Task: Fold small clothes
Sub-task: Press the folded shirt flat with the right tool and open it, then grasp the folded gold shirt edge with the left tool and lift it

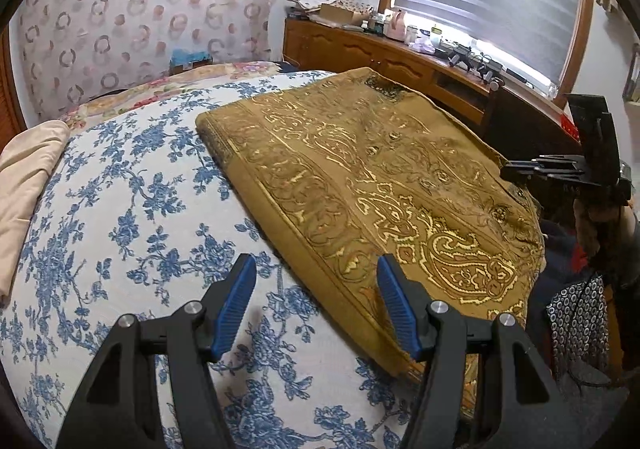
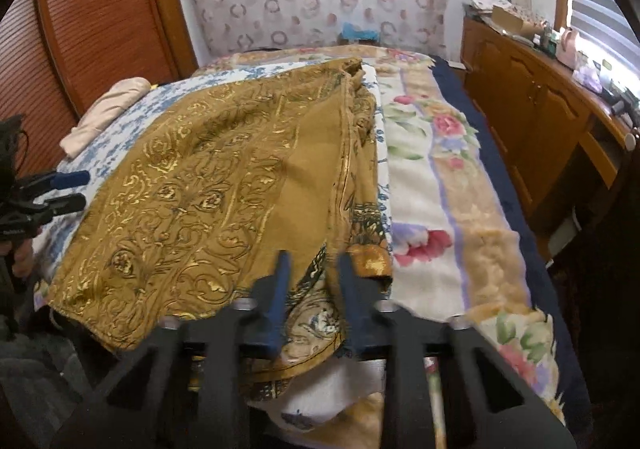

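Observation:
A mustard cloth with gold paisley print (image 1: 380,177) lies folded on the blue-flowered bedspread (image 1: 120,217). My left gripper (image 1: 316,277) is open and empty, hovering just above the cloth's near left edge. The right gripper (image 1: 552,165) shows at the cloth's right edge in the left wrist view. In the right wrist view the same cloth (image 2: 208,185) spreads to the left, and my right gripper (image 2: 314,269) is open above its near right folded edge, holding nothing. The left gripper (image 2: 70,189) appears at the cloth's left side there.
A folded beige garment (image 1: 28,185) lies on the bed's left side, also in the right wrist view (image 2: 108,109). A floral blanket (image 2: 452,185) covers the bed's right part. A wooden dresser (image 1: 400,53) with clutter stands under the window. A patterned garment (image 1: 580,325) hangs at right.

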### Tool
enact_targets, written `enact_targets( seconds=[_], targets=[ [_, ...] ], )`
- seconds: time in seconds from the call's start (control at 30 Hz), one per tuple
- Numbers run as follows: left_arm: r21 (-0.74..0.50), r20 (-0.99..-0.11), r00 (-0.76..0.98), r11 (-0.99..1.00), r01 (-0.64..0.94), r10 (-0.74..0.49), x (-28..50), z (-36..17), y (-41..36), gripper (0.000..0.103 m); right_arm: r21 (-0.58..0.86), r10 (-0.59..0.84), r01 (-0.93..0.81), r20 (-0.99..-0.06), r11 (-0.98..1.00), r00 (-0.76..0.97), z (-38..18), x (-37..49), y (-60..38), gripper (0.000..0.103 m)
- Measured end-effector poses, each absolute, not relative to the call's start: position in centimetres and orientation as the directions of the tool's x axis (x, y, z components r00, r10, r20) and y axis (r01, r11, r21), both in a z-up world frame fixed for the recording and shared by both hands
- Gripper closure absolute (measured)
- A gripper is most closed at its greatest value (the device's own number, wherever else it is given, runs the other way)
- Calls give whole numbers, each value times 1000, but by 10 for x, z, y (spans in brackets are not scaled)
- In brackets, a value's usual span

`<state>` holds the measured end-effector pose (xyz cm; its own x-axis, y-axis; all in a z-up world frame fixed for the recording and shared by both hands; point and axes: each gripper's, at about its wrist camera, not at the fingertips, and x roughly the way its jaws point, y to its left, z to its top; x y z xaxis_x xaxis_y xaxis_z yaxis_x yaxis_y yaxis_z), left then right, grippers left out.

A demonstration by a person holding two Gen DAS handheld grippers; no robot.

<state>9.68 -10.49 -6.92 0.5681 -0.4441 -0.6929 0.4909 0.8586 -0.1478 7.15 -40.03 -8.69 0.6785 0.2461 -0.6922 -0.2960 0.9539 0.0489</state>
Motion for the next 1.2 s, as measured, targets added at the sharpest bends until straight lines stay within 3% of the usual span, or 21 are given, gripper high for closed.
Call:
enact_targets(
  seconds=[0.17, 0.6, 0.77, 0.8, 0.87, 1.1, 1.2],
  targets=[
    [-157, -698, 555, 853, 498, -453, 93, -71, -106, 41, 17, 228, -287, -654, 958, 721, -78, 57, -398, 100],
    [-214, -708, 501, 827, 519, -498, 73, -82, -110, 41, -8, 163, -219, -643, 976, 748, -84, 50, -411, 101],
    [-242, -706, 474, 809, 536, -526, 60, -85, -114, 42, -26, 157, -219, -614, 975, 773, -77, 46, -404, 90],
    [-245, -701, 473, 804, 542, -533, 57, -85, -114, 45, -30, 156, -220, -611, 975, 776, -75, 46, -403, 88],
    [-256, -696, 457, 786, 562, -554, 52, -86, -118, 49, -41, 151, -218, -601, 975, 785, -72, 44, -400, 74],
    [-246, -702, 453, 784, 570, -549, 47, -89, -125, 64, -25, 181, -240, -579, 971, 795, -64, 41, -393, 66],
    [-236, -701, 461, 787, 570, -544, 48, -88, -124, 91, -22, 195, -255, -581, 967, 790, -64, 40, -388, 66]
  ],
)
